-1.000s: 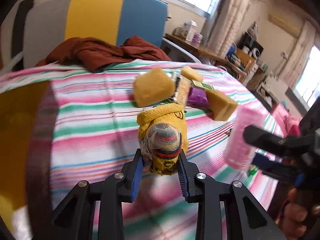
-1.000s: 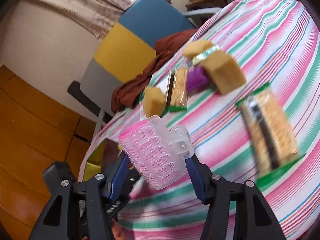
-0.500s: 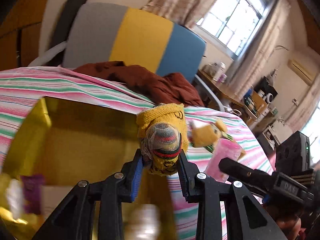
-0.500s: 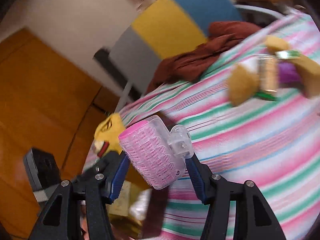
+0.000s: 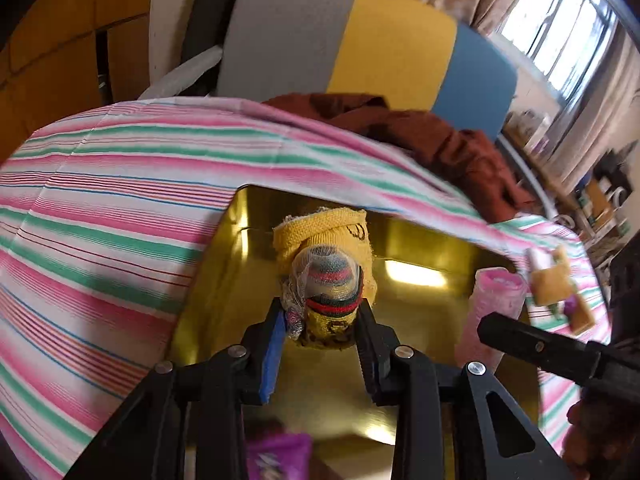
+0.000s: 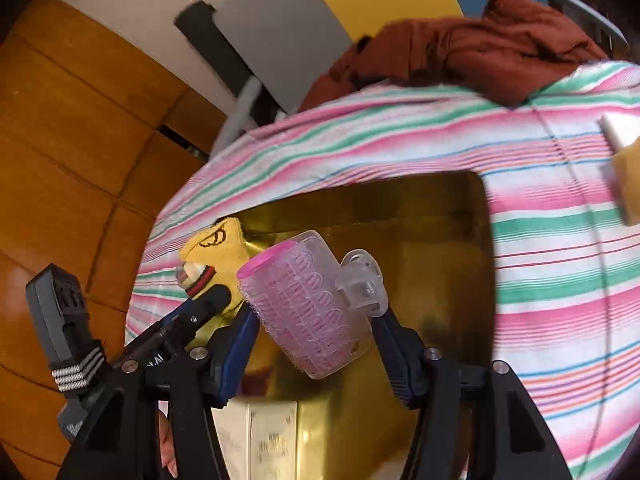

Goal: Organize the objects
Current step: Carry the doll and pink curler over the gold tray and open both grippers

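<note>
Overhead, striped tablecloth [image 5: 120, 208] (gold box [image 5: 432, 248] atop), jaws clamping yellow sock [image 5: 324, 264] and pink roller [image 6: 308, 308].

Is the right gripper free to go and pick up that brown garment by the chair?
Probably not yet. The right gripper is shut on the pink hair roller, so its jaws are occupied. It hangs over the gold box; the brown garment lies unobstructed beyond the striped cloth.
</note>
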`<state>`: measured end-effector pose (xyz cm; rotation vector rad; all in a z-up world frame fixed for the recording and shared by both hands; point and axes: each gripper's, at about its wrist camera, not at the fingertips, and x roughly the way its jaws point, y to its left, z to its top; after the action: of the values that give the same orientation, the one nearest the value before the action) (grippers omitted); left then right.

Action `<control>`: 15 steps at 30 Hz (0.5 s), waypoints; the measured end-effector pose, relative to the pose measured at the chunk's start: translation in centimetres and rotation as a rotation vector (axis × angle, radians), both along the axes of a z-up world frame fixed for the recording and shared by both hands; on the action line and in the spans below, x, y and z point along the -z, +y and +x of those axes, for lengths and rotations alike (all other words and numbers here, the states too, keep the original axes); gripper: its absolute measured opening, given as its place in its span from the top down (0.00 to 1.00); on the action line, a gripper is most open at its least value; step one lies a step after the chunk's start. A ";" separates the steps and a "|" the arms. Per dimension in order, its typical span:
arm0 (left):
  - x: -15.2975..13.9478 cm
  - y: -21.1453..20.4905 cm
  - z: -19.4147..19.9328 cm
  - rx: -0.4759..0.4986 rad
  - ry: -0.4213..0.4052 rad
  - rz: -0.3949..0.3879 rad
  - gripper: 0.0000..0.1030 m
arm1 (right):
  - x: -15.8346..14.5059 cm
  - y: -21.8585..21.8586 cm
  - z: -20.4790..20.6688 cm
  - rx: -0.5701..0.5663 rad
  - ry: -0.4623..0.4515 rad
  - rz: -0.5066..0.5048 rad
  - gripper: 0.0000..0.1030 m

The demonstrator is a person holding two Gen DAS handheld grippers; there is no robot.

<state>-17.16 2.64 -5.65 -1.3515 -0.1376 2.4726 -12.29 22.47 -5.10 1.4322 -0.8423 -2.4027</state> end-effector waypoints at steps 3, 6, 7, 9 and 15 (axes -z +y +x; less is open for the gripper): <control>0.9 0.0 -1.2 -0.005 -0.020 -0.043 0.65 | 1.5 -0.4 -1.7 0.035 -0.060 0.008 0.41; 0.6 -0.8 -1.8 -0.055 -0.021 -0.046 0.40 | 1.9 -0.3 -2.7 0.089 -0.086 0.090 0.42; 0.3 -1.0 -1.7 -0.064 -0.017 -0.023 0.32 | 1.8 -0.2 -2.8 0.095 -0.085 0.106 0.42; -0.5 -1.4 -1.4 -0.085 -0.007 0.029 0.19 | 1.4 -0.6 -2.6 0.098 -0.068 0.145 0.38; -3.5 -2.5 0.2 -0.180 0.094 0.084 0.02 | -0.8 -0.5 -1.5 0.111 0.053 0.142 0.33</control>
<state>-16.95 0.15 -2.13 -1.2349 -0.3509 2.6395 -13.77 22.01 -4.27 1.3980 -0.7721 -2.6181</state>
